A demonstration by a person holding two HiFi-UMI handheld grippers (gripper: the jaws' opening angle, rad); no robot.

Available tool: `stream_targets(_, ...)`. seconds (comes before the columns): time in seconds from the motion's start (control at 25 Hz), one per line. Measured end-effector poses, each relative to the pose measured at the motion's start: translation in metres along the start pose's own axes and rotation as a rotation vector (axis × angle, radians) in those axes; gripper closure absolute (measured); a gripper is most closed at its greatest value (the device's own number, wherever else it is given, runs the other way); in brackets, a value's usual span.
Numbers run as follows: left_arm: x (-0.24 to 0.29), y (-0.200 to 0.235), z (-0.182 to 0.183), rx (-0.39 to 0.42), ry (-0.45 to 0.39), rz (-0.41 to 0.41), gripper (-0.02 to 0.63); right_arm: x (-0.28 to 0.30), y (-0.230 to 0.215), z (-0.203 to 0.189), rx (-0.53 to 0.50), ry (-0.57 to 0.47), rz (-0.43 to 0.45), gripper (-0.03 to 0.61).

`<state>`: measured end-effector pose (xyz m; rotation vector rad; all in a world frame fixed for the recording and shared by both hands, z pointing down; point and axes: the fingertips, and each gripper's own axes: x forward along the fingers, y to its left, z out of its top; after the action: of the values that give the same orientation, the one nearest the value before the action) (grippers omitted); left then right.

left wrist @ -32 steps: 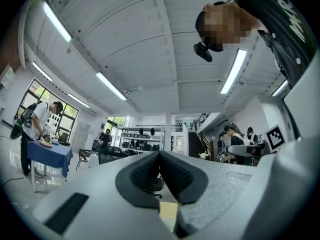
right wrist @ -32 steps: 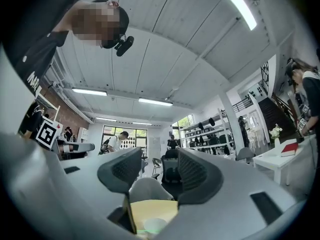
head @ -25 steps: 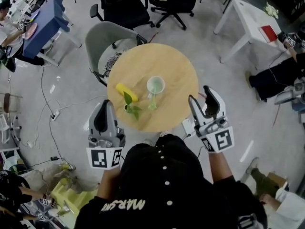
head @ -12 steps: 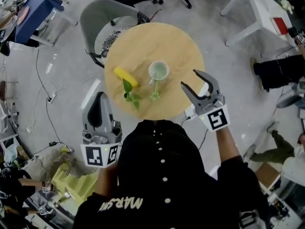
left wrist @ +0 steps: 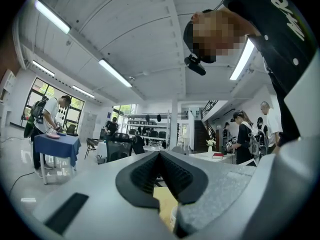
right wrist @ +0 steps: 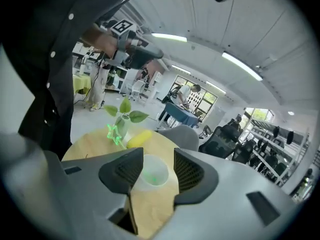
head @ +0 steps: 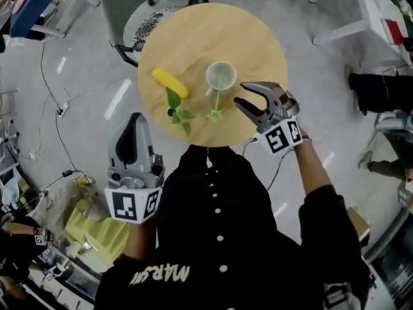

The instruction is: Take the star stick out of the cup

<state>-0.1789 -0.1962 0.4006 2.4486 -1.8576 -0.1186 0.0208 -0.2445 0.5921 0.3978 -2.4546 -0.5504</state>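
A pale green cup (head: pixel 221 77) stands on the round wooden table (head: pixel 193 37). The star stick leans out of it toward me, and its green star (head: pixel 214 115) hangs over the table's near side. My right gripper (head: pixel 241 97) hovers just right of the cup, apart from it; its jaws are closing with nothing pressed between them. In the right gripper view the cup (right wrist: pixel 151 176) shows beyond the gap of that gripper (right wrist: pixel 154 168), with the star (right wrist: pixel 115 133) further left. My left gripper (head: pixel 135 123) is shut and stays off the table's near left edge.
A yellow banana (head: pixel 170 82) and a small leafy plant (head: pixel 177 112) sit left of the cup. A grey chair (head: pixel 132 8) stands behind the table, a white table (head: pixel 368 11) at far right. Cables lie on the floor at left.
My right gripper has swung left over the table's edge, close to the cup. The left gripper has kept its place below the table's edge.
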Motion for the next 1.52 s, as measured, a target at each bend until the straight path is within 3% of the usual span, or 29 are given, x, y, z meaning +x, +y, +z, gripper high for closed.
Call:
stream_targets(0.16, 0.004, 0.004, -0.017, -0.056, 0.028, 0.015, 0.611, 0.025, 0.02, -0.016, -0.048, 0.01, 0.073, 0.393)
stream_targets(0.32, 0.007, 0.004, -0.029, -0.067, 0.039, 0.016, 0.611, 0.049, 0.047, -0.03, -0.191, 0.036, 0.16, 0.394)
stream_targets(0.56, 0.004, 0.005, -0.046, -0.09, 0.068, 0.023, 0.611, 0.074, 0.066, -0.039, -0.361, 0.034, 0.193, 0.426)
stream_targets(0.8, 0.0, 0.005, -0.052, -0.098, 0.077, 0.03, 0.611, 0.087, 0.078, -0.047, -0.44, 0.039, 0.2, 0.435)
stream_targets(0.88, -0.001, 0.005, -0.054, -0.101, 0.08, 0.03, 0.611, 0.089, 0.079, -0.046, -0.453, 0.034, 0.187, 0.456)
stream_targets(1.04, -0.002, 0.003, -0.057, -0.113, 0.083, 0.024, 0.611, 0.091, 0.078, -0.043, -0.472, 0.026, 0.16, 0.555)
stream_targets(1.36, 0.002, 0.0, -0.051, -0.107, 0.075, 0.014, 0.611, 0.088, 0.066, -0.032, -0.418, -0.004, 0.112, 0.557)
stream_targets(1.52, 0.004, 0.001, -0.041, -0.1, 0.056, 0.009, 0.611, 0.078, 0.047, -0.017, -0.315, -0.019, 0.071, 0.558)
